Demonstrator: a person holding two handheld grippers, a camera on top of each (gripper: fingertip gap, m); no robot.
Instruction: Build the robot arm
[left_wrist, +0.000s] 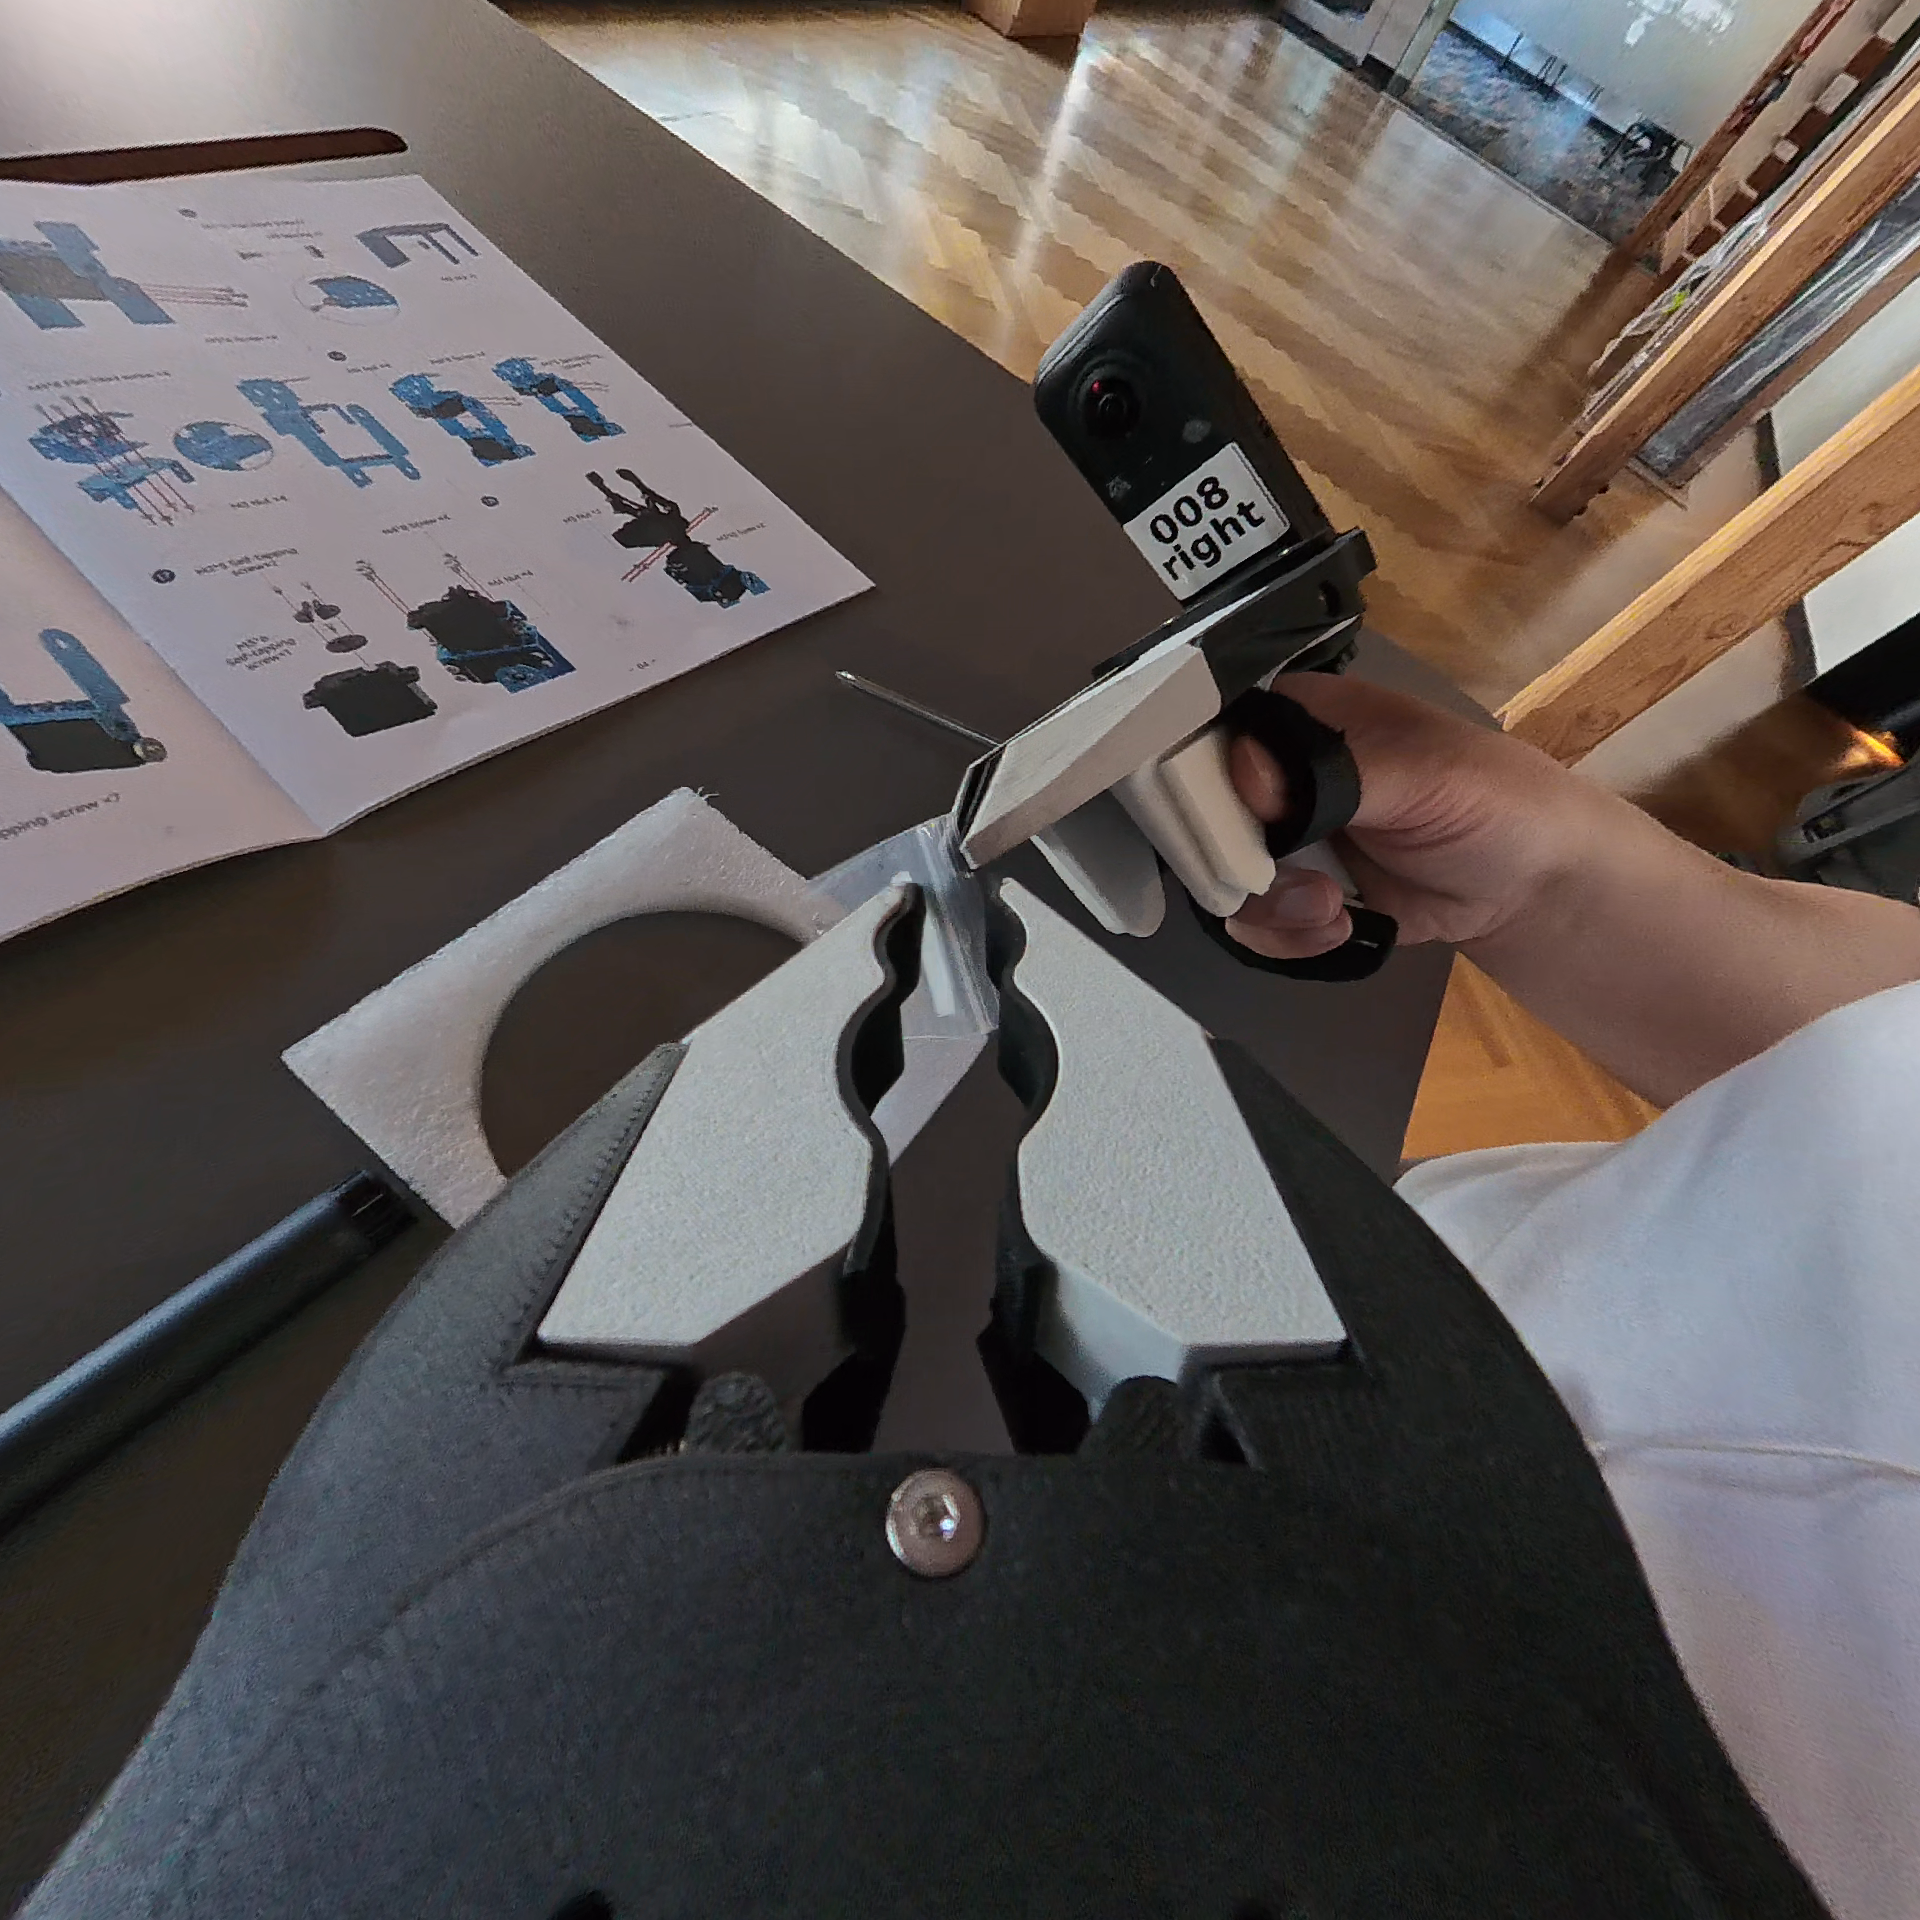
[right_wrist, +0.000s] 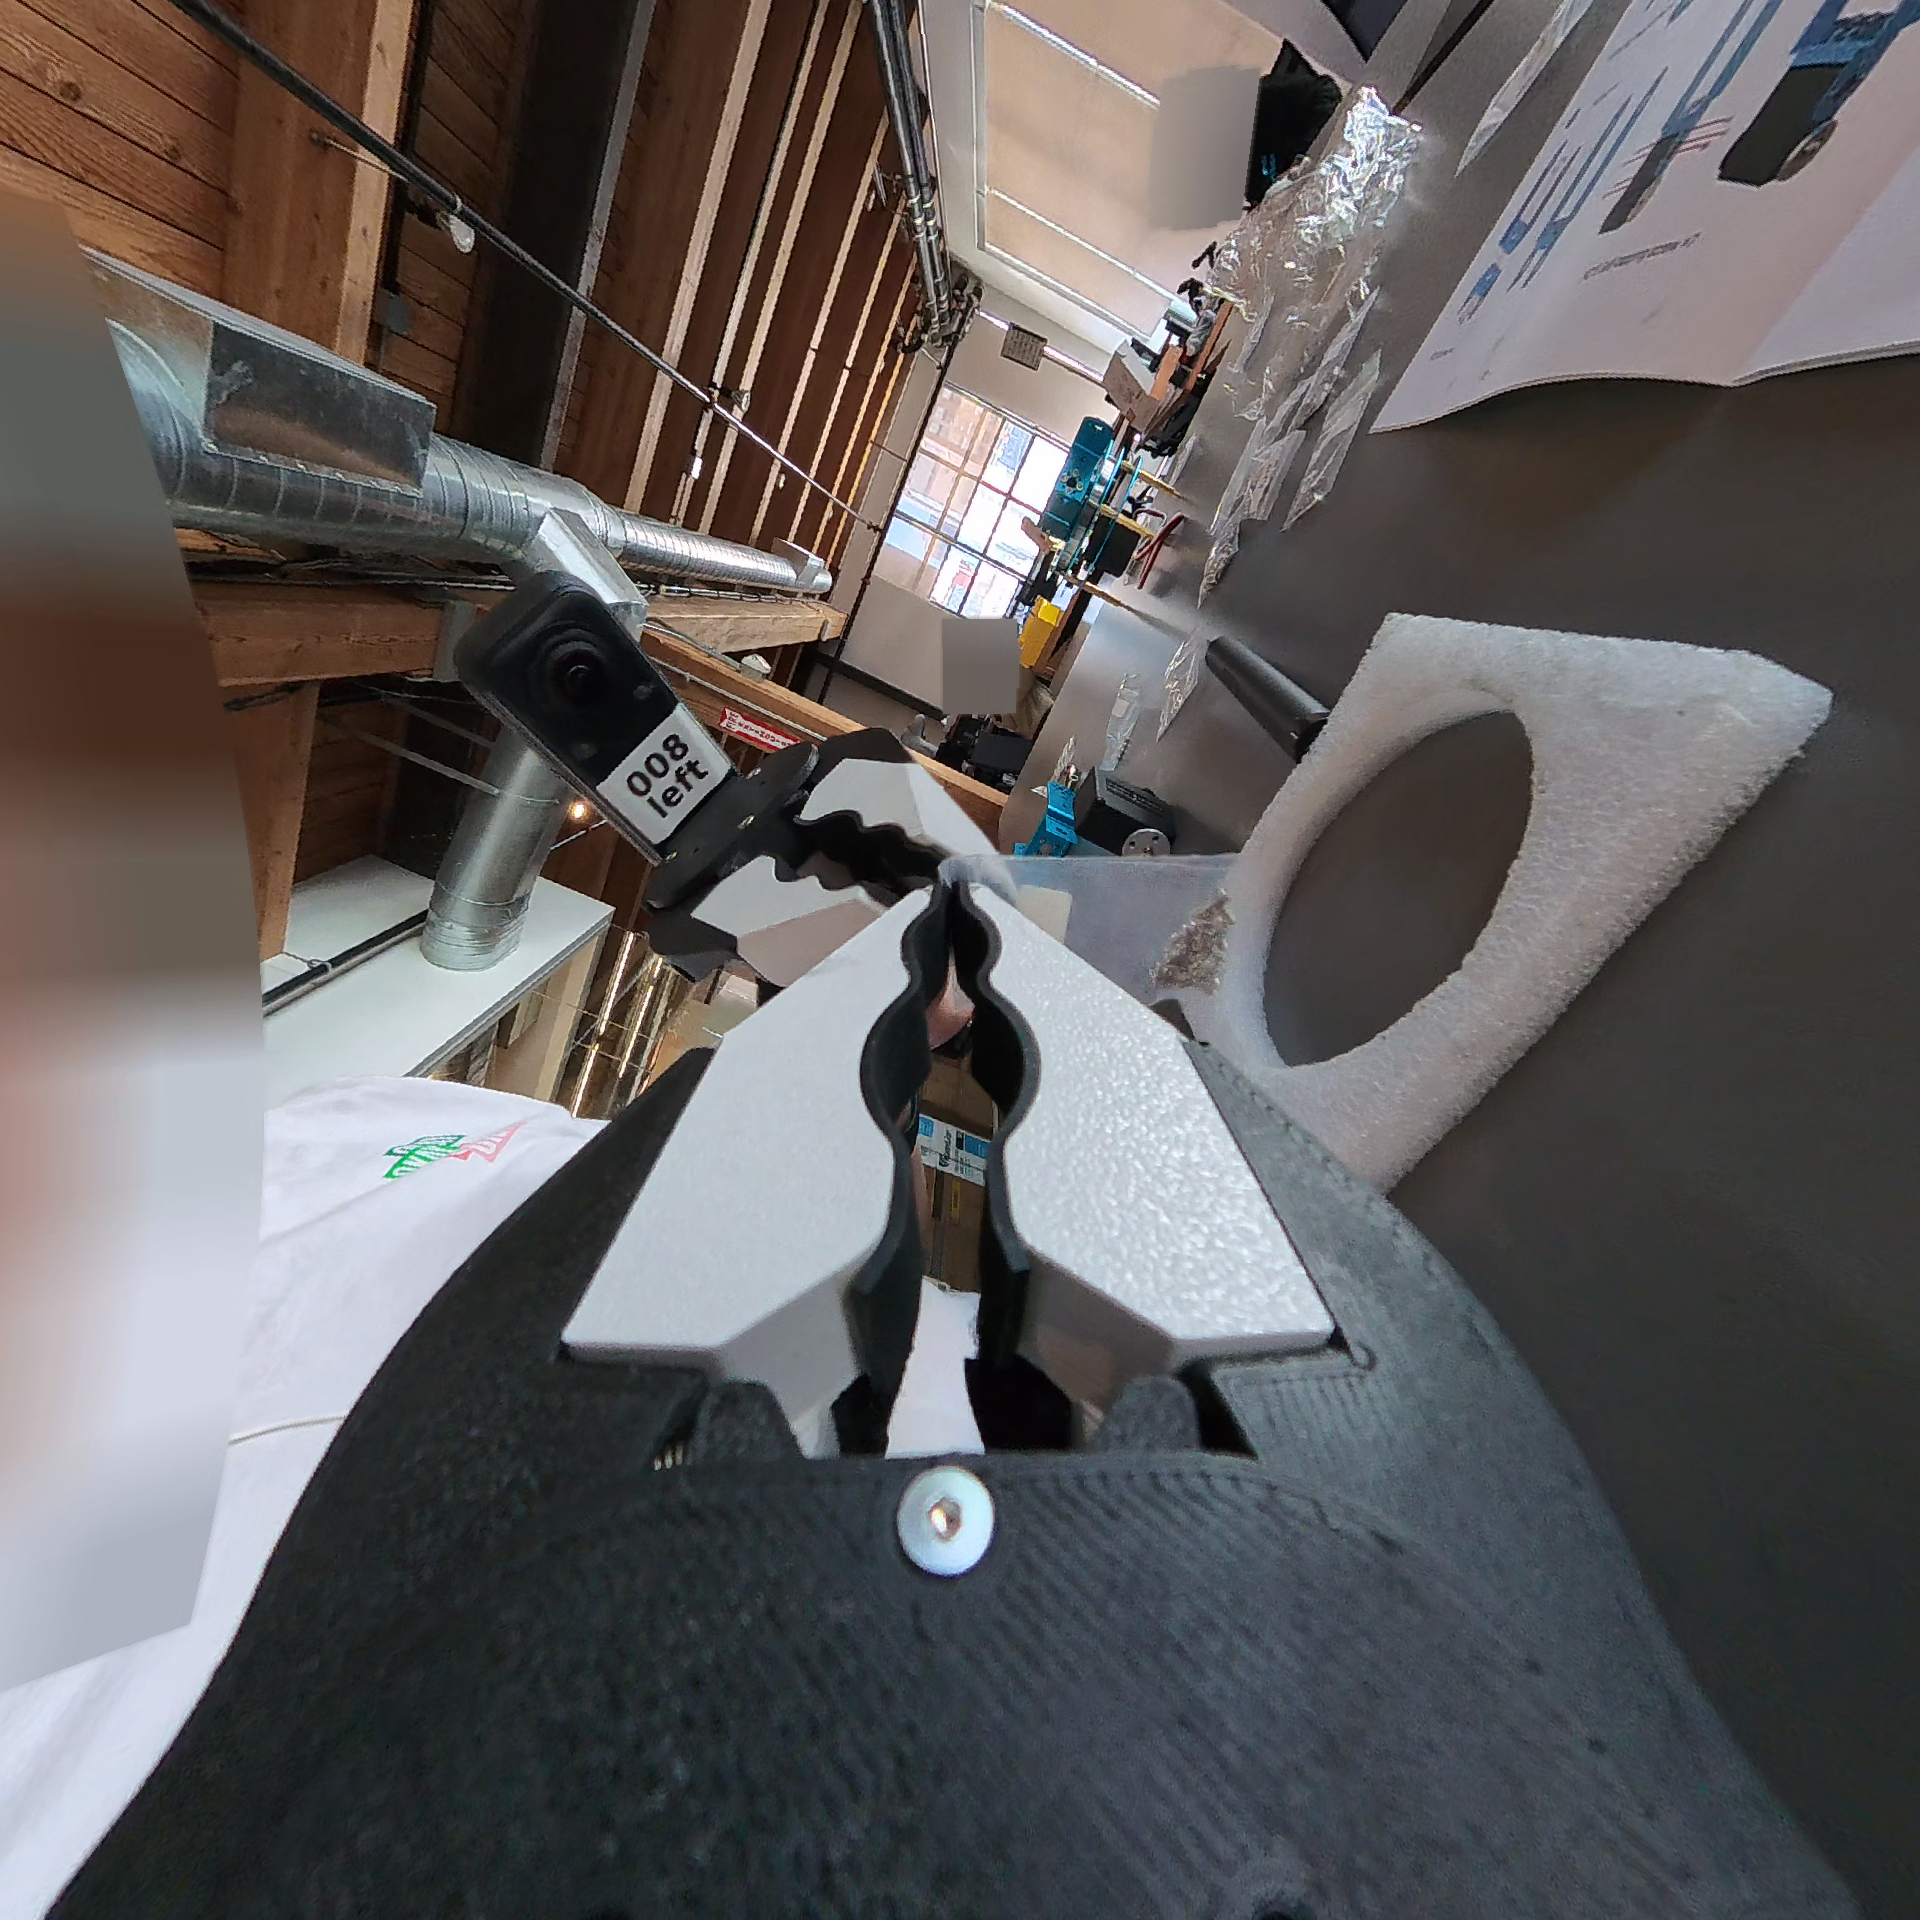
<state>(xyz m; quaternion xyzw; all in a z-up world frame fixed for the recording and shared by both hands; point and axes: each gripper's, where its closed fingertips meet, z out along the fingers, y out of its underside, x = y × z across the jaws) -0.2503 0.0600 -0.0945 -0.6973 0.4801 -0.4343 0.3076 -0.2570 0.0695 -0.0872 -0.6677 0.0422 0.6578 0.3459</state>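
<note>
Bright daylight, floor glare, fisheye edges

Left wrist view close above table (left_wrist: 260, 1091), right view rolled sideways, both sharing foam square (left_wrist: 416, 1039)

The left gripper (left_wrist: 961, 914) was held low and pointed forward, its two fingers parted by a narrow gap at the tips. The right gripper (right_wrist: 954, 883) reached in from the right, tips pinched together just ahead of the left one's. The right hand (left_wrist: 1382, 831) wrapped its handle, fingers seemingly through the black trigger loop. A white sleeve (left_wrist: 1662, 1299) covered that arm.
</note>
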